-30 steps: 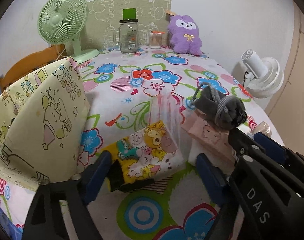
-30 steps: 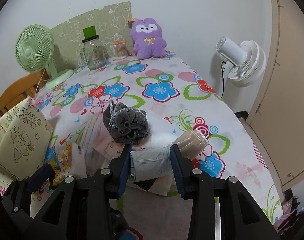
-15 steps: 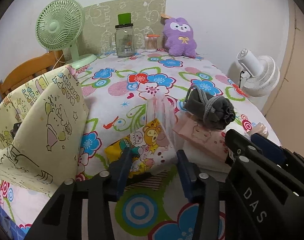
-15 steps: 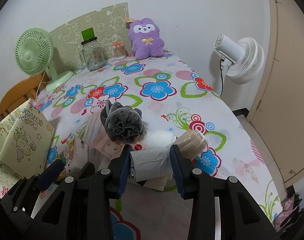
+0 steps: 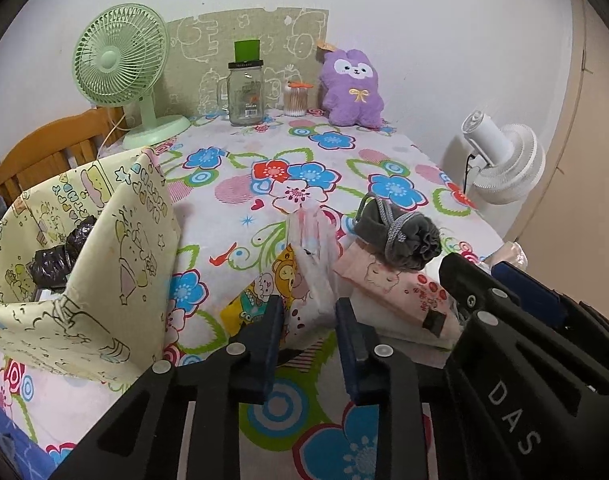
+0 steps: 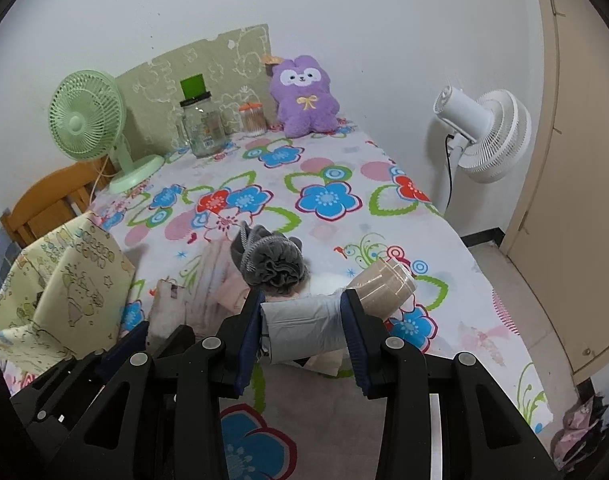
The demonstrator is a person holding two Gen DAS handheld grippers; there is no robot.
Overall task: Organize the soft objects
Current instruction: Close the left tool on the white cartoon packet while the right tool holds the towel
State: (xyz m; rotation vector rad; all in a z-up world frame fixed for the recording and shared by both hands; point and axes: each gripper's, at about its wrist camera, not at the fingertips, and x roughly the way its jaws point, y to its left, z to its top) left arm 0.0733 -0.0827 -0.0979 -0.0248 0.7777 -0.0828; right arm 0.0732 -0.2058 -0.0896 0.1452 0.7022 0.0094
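Grey soft roll (image 6: pixel 304 330) clamped between right gripper (image 6: pixel 304 334) fingers; yellow cartoon-printed tissue pack (image 5: pixel 292 296) squeezed between left gripper (image 5: pixel 309 330) fingers.

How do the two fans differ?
The green fan stands on the table at its far left corner; the white fan stands on the floor beside the table's right edge. The green one's cage faces the camera; the white one is seen from behind, motor housing first. Both have round cages on a stand.
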